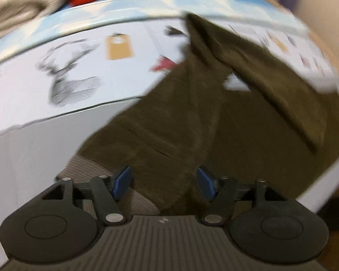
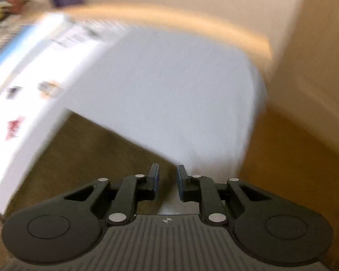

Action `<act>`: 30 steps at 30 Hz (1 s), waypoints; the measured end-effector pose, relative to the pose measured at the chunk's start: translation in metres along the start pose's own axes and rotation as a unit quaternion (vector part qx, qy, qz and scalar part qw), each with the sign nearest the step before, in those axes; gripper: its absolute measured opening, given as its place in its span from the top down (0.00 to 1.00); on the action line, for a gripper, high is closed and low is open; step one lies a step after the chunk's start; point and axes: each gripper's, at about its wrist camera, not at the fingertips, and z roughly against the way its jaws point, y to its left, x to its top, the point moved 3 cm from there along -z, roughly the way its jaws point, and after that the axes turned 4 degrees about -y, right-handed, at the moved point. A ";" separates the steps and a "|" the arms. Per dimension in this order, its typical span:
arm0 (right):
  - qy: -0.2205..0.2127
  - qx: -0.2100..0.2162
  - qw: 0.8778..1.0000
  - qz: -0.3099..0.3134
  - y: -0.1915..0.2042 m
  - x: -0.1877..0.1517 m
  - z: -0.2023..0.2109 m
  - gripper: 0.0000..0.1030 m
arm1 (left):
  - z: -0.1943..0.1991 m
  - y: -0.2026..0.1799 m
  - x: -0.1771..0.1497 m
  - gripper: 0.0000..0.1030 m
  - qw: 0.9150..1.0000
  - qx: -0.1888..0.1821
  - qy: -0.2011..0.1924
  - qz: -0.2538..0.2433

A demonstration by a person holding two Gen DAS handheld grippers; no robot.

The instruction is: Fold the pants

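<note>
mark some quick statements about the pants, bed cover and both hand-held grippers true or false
1. The pants are olive brown. True.
2. The left hand-held gripper is clamped on a red cloth. False: its jaws stand apart, holding nothing, above the pants.
3. The bed cover carries a printed deer. True.
4. The pants are neatly folded into a square. False: they lie spread and rumpled, one leg angled away.
5. The right hand-held gripper grips a trouser leg. False: a narrow gap, nothing between the pads.
</note>
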 end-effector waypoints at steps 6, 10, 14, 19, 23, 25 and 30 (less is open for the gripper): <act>-0.017 0.258 0.926 0.274 0.144 -0.055 0.057 0.69 | -0.032 -0.040 -0.009 0.32 0.993 0.035 0.036 -0.111; 0.004 0.343 0.828 0.444 0.219 -0.128 0.090 0.59 | -0.050 -0.046 -0.009 0.43 0.984 0.084 0.054 -0.150; 0.035 0.383 0.742 0.549 0.271 -0.190 0.110 0.57 | -0.055 -0.036 0.001 0.90 0.977 0.116 0.061 -0.166; 0.065 0.389 0.679 0.619 0.312 -0.241 0.121 0.57 | -0.050 -0.001 0.030 0.94 0.978 0.182 0.030 -0.101; 0.076 0.366 0.645 0.667 0.322 -0.265 0.112 0.57 | -0.045 0.041 0.059 0.94 0.969 0.248 -0.012 -0.017; 0.062 0.336 0.630 0.697 0.318 -0.272 0.105 0.57 | -0.045 0.062 0.072 0.94 0.959 0.282 -0.031 0.023; 0.062 0.333 0.657 0.673 0.315 -0.248 0.103 0.92 | -0.061 0.113 0.098 0.93 0.935 0.325 -0.073 0.121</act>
